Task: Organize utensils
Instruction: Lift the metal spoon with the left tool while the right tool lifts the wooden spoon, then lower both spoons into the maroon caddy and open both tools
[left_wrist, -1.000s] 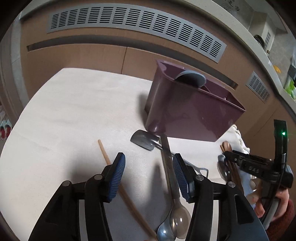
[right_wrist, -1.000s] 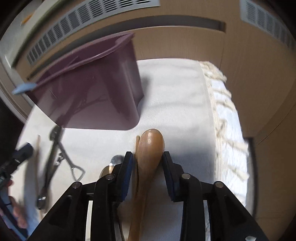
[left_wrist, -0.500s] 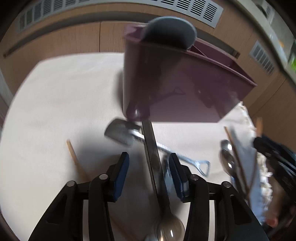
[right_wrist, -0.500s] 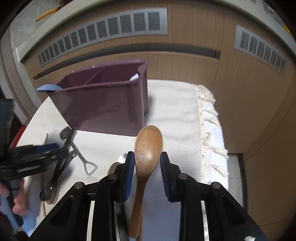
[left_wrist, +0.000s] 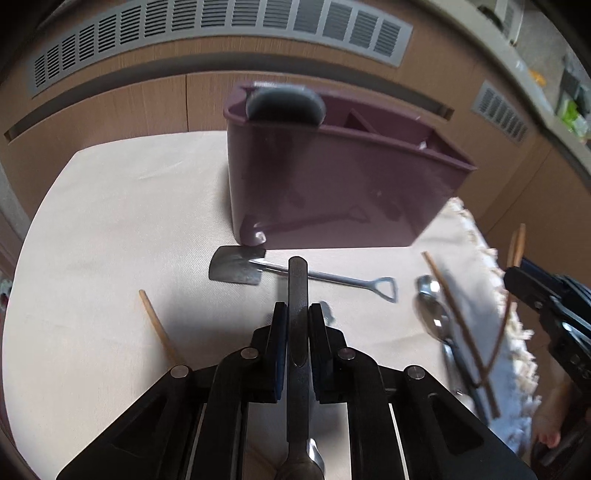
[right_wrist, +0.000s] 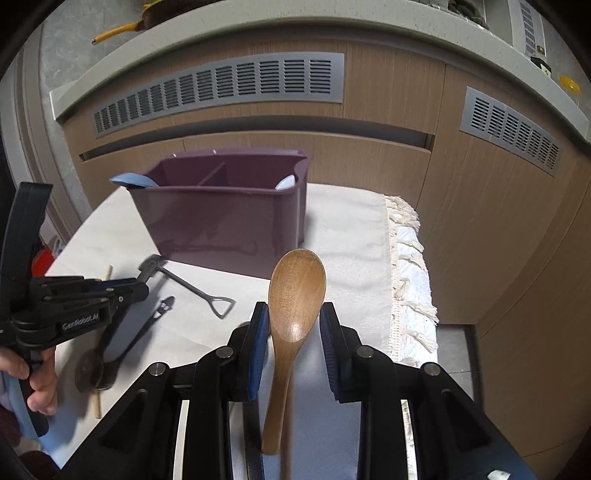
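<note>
My left gripper (left_wrist: 297, 317) is shut on the flat dark handle of a metal spoon (left_wrist: 298, 295), held just above the cloth. My right gripper (right_wrist: 295, 321) is shut on a wooden spoon (right_wrist: 295, 295), bowl forward, lifted clear of the table. The purple divided utensil holder (left_wrist: 332, 192) stands ahead of both and also shows in the right wrist view (right_wrist: 229, 218). It holds a grey-blue spatula (left_wrist: 284, 105) at its left end and a white utensil (right_wrist: 286, 182) at its right end.
On the cream cloth (left_wrist: 110, 221) lie a small shovel-shaped spoon (left_wrist: 295, 271), a wooden chopstick (left_wrist: 159, 328), metal spoons (left_wrist: 434, 317) and more chopsticks (left_wrist: 458, 325). The fringed cloth edge (right_wrist: 410, 266) marks the table's right side. Wooden cabinets with vents stand behind.
My left gripper moved forward and closed on the metal spoon's handle. My right gripper rose off the table with the wooden spoon, so the holder now looks farther and lower.
</note>
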